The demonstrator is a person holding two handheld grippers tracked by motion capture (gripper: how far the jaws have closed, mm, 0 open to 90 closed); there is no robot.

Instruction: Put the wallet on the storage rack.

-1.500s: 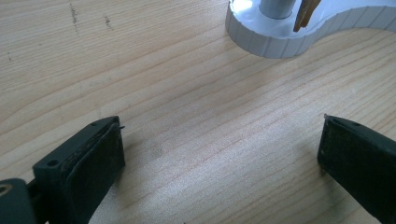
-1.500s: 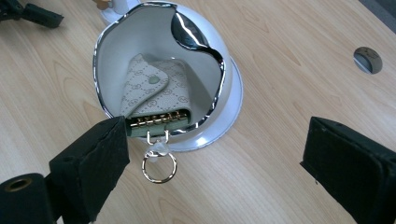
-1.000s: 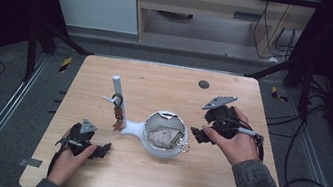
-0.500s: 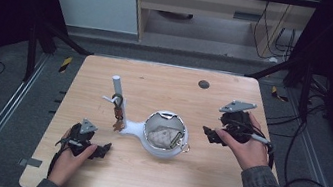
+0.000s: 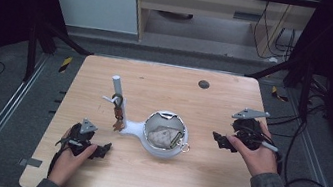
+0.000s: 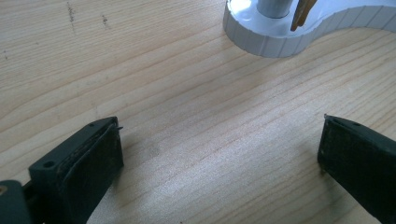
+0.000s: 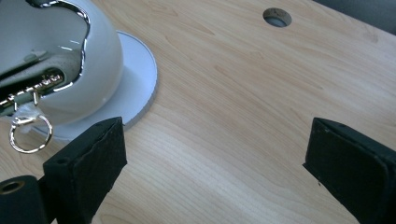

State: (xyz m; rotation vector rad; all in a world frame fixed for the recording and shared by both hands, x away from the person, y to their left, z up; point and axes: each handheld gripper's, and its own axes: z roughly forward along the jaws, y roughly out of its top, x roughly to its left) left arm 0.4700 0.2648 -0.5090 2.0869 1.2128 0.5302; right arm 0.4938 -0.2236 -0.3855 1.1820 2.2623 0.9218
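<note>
High view: right gripper (image 5: 221, 141) jaws have just been opening, empty, beside bowl (image 5: 164, 134) (drop-off done?); left gripper (image 5: 104, 150) spread, parked.

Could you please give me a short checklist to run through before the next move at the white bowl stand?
1. Right gripper empty: ok; its jaws have just been opening, with bare wood between them.
2. Left gripper open and empty: ok; jaws wide apart over the table.
3. Both grippers apart from the white bowl stand: ok; neither touches it.
4. Contents inside the bowl: not ok; a metal ring hangs out over the rim.
5. Keys hanging on the stand's post: ok.
6. What the pale lump in the bowl is: cannot tell.
</note>
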